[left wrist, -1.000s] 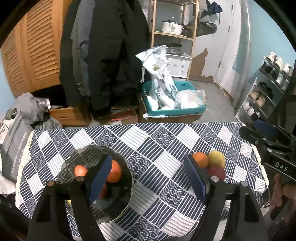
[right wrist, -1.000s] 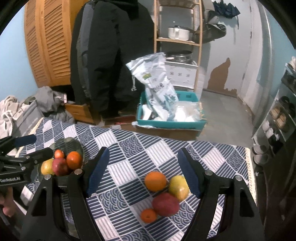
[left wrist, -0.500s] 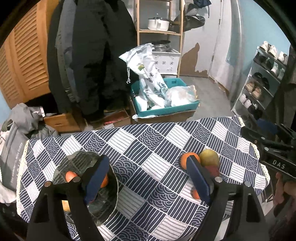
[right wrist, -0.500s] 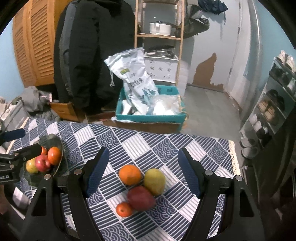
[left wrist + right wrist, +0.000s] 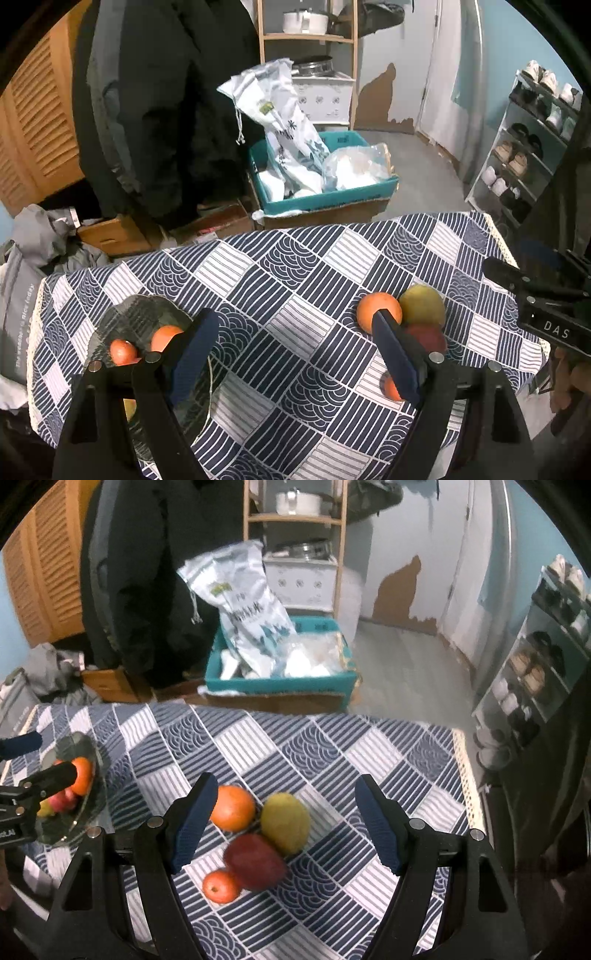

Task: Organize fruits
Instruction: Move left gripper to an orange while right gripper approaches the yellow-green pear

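A glass bowl (image 5: 140,314) sits at the table's left with several fruits in it; it also shows in the right wrist view (image 5: 79,812). On the cloth lie a large orange (image 5: 233,808), a yellow-green mango (image 5: 286,821), a red mango (image 5: 255,862) and a small orange (image 5: 221,886). The large orange (image 5: 376,310) and yellow-green mango (image 5: 423,304) also show in the left wrist view. My left gripper (image 5: 295,365) is open and empty above the cloth between bowl and pile. My right gripper (image 5: 282,830) is open and empty, over the pile.
The table carries a navy and white patterned cloth (image 5: 332,757). Beyond its far edge stand a teal crate (image 5: 280,683) with bags, dark coats (image 5: 155,110), a wooden shelf (image 5: 306,37) and a shoe rack (image 5: 532,147) on the right.
Both grippers have pulled back and up, still open. The right gripper has shifted right, so the loose pile now lies between its fingers. No fruit has moved.
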### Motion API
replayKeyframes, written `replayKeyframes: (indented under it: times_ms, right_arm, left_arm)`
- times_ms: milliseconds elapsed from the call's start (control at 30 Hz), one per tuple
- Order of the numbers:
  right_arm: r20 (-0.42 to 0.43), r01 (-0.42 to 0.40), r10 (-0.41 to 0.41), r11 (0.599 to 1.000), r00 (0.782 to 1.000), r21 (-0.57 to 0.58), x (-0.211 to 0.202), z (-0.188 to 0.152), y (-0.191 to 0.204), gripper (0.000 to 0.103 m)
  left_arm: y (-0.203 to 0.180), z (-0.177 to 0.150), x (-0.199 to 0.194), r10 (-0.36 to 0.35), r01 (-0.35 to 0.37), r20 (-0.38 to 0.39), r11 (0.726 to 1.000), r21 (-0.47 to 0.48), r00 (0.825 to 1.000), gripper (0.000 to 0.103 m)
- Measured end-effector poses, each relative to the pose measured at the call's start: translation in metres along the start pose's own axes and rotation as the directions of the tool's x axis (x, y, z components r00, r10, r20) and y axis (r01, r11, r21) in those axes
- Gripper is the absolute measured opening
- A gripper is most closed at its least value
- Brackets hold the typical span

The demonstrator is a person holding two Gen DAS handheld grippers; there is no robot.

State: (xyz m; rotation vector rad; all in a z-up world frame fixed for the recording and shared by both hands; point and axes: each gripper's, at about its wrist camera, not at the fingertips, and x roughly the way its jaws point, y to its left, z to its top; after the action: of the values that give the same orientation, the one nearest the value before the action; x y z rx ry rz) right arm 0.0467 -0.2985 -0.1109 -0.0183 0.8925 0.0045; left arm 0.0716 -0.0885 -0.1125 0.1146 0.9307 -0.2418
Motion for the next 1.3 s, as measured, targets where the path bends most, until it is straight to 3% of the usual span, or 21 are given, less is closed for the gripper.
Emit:
replayKeyframes:
  times_ms: [433, 833, 1300]
  right_arm:
    - [-0.166, -0.016, 0.026, 0.998, 0.986, 0.057, 0.069, -0.018, -0.017, 0.077]
    - [-0.286, -0.025, 0.037, 0.999, 0.957, 0.048, 0.124, -0.035, -0.02, 0.077]
    - [-0.367, -0.083, 0.106, 0.993, 0.924, 0.079, 0.162, -0.045, -0.018, 0.077]
  left_arm:
    - [-0.024, -0.003, 0.062, 0.041, -0.036, -0.074, 0.998, 0.06, 0.996, 0.086]
    - [-0.035, -0.003, 0.108, 0.019, -0.012, -0.134, 0.998, 0.055, 0.991, 0.086]
    - [-0.043, -0.003, 0.135, -0.005, 0.012, -0.178, 0.999, 0.041, 0.984, 0.086]
